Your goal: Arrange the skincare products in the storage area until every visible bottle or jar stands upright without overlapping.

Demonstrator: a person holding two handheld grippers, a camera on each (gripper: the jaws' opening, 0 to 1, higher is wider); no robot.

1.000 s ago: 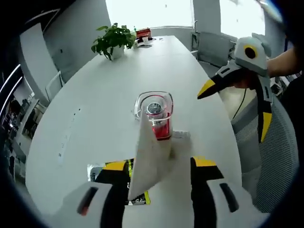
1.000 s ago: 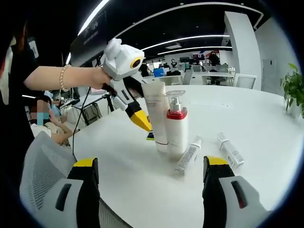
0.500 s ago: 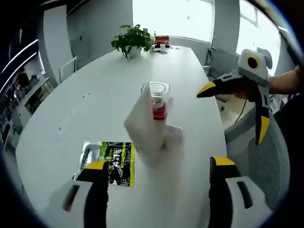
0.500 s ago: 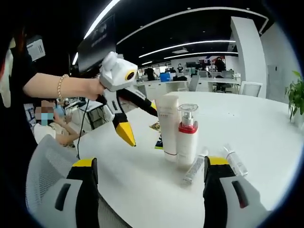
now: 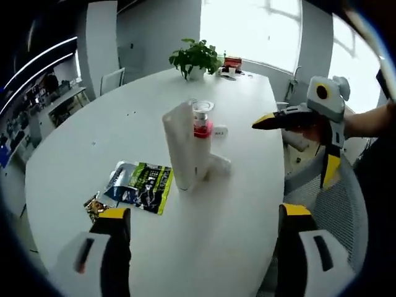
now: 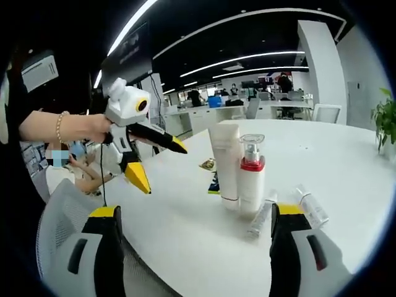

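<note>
The table (image 5: 80,142) looked smooth and matt white. The tube (image 6: 226,162) was matt plastic. The sachet (image 5: 141,185) looked like glossy foil.

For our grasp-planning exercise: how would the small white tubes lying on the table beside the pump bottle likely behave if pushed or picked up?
The nearer small white tube lies on its side and looks round, so a sideways push would probably roll it. It seems slim and light, so likely easy to lift. Stood on its narrow cap end, it may tip easily, especially close to the red-collared pump bottle.

Tube (image 6: 226,162) beside pump bottle (image 6: 252,175), two small tubes (image 6: 262,216) apparently lying alongside, on table (image 6: 346,161)
</note>
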